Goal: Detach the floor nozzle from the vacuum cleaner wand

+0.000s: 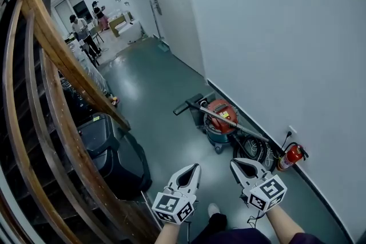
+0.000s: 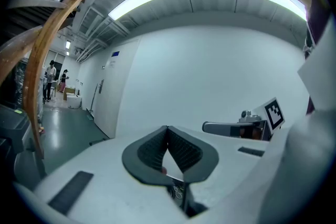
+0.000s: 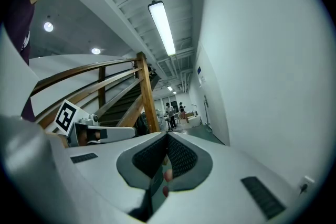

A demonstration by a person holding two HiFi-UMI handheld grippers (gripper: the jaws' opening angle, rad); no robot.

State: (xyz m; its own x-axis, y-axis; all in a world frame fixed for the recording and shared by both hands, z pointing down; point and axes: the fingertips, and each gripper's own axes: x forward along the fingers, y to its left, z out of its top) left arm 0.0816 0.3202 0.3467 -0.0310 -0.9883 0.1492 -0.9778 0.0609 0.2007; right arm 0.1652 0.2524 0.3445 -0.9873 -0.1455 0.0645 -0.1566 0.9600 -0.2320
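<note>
A red and teal canister vacuum (image 1: 221, 118) stands on the green floor beside the white wall. Its metal wand (image 1: 231, 124) lies slanted across the canister, and the black floor nozzle (image 1: 186, 104) rests on the floor at the wand's far left end. My left gripper (image 1: 197, 167) and right gripper (image 1: 234, 162) are held side by side in front of me, short of the vacuum and touching nothing. Both are shut with nothing between the pads. The left gripper (image 2: 167, 129) faces the white wall in its own view. The right gripper (image 3: 167, 137) looks down the corridor.
A curved wooden stair railing (image 1: 55, 60) runs along the left, with a black case (image 1: 117, 152) at its foot. A coiled black hose (image 1: 252, 148) and a red fire extinguisher (image 1: 290, 156) sit by the wall. People (image 1: 79, 27) stand far down the corridor.
</note>
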